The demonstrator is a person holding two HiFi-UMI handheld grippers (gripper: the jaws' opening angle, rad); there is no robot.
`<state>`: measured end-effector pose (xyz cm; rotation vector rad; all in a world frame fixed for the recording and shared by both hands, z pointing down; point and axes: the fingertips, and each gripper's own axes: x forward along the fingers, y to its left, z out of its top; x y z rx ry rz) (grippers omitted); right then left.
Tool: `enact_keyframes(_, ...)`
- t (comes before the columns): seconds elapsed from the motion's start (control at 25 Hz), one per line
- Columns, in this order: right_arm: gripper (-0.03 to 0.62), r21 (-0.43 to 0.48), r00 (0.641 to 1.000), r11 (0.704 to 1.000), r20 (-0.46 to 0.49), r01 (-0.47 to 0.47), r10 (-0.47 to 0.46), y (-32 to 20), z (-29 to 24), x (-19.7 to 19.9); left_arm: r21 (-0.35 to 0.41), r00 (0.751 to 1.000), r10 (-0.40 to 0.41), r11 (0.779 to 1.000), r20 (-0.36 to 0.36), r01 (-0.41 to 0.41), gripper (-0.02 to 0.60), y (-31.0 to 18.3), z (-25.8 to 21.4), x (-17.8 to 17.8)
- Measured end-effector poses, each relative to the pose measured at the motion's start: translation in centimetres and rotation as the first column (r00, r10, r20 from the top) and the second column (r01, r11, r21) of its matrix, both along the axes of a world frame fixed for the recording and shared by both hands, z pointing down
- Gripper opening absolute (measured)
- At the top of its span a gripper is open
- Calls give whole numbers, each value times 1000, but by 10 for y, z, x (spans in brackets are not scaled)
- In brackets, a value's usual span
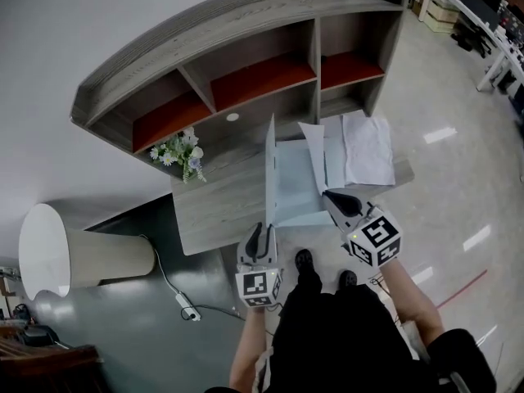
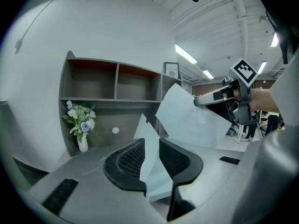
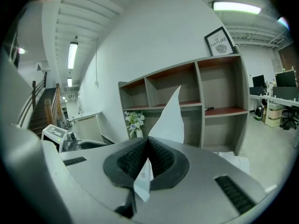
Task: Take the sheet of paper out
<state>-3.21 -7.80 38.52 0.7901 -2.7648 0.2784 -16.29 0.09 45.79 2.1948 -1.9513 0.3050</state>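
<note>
Right gripper jaws clamped on paper sheet, held over open folder on counter. Left gripper jaws apart, folder cover between them.

The sheet of paper in your right tool is thin, matt and smooth; the tool's pads are black with a rough grid. The table and the shelf look like grey grained wood. The floor is glossy, with bright reflections.
</note>
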Motion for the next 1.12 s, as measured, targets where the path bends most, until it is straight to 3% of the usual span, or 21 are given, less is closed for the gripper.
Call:
enact_keyframes(0.52,12,-11,994,1000,110,12,-10,46,-33,87,89,997,-68,994,-25,70,73,42,-57,66)
enact_keyframes(1.12,12,23,969,1000,248,16,-21,87,-83,178,174,997,-49,983,-56,58,15,79,-114,141)
